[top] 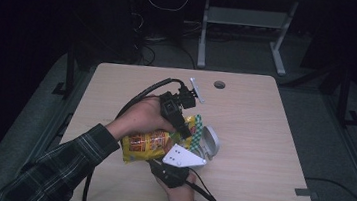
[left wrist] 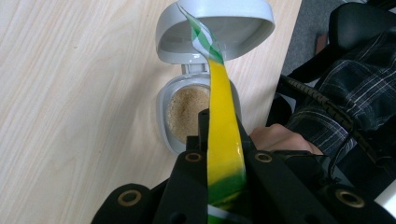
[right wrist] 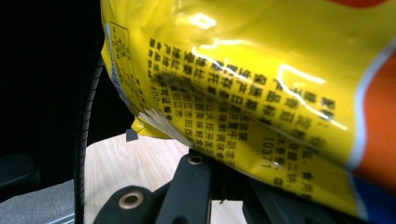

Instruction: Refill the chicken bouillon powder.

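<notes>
Left tool [left wrist: 224,154]: jaws pinching the green-and-yellow top edge of the snack bag [top: 149,142], held above the table [top: 263,139]. Right tool [top: 171,172]: jaws pressed together on the bag's lower end. The bag hangs tilted over the open grey container [left wrist: 187,112], which holds tan granules; its lid [left wrist: 233,28] stands hinged back.

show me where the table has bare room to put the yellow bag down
The light wooden table is bare on its right half, from the open grey lidded container to the right edge, and along the far-left strip. The middle front is crowded: the shiny yellow snack bag, both hands, cables.
</notes>
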Tool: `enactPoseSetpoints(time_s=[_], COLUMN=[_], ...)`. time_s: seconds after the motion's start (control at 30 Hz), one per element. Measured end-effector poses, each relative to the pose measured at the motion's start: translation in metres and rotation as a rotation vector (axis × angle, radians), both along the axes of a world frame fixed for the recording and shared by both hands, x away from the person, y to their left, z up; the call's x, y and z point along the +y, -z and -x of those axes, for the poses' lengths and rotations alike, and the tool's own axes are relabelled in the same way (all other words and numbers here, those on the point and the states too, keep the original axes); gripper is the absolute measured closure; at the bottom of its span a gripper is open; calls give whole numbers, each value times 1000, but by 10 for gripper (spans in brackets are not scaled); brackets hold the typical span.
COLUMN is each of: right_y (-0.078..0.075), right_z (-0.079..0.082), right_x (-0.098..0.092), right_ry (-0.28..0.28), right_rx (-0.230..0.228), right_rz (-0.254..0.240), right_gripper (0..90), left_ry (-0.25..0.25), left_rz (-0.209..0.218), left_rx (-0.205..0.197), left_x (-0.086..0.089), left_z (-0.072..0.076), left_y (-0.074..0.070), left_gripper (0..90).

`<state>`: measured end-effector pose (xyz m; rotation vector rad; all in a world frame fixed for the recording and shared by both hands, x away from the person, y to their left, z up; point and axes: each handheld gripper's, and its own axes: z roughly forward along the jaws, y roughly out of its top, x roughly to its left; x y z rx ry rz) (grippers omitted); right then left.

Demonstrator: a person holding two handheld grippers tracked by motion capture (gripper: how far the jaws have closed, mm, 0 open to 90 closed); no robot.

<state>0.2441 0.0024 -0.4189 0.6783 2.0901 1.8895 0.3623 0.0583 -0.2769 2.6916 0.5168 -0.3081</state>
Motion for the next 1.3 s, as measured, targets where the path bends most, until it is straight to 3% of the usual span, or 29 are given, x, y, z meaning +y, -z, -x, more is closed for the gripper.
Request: enactPoseSetpoints(time_s=[1.3], right_y=[-1], right_z=[0], right_x=[-1], right_ry=[-4], right_rx=[-5], right_rz=[-11], right_gripper=[900], left_ry=[-5], left_rz=[-11], left_rx=[-1], left_x=[-3], left_z=[0], left_y=[-2], left_gripper=[893])
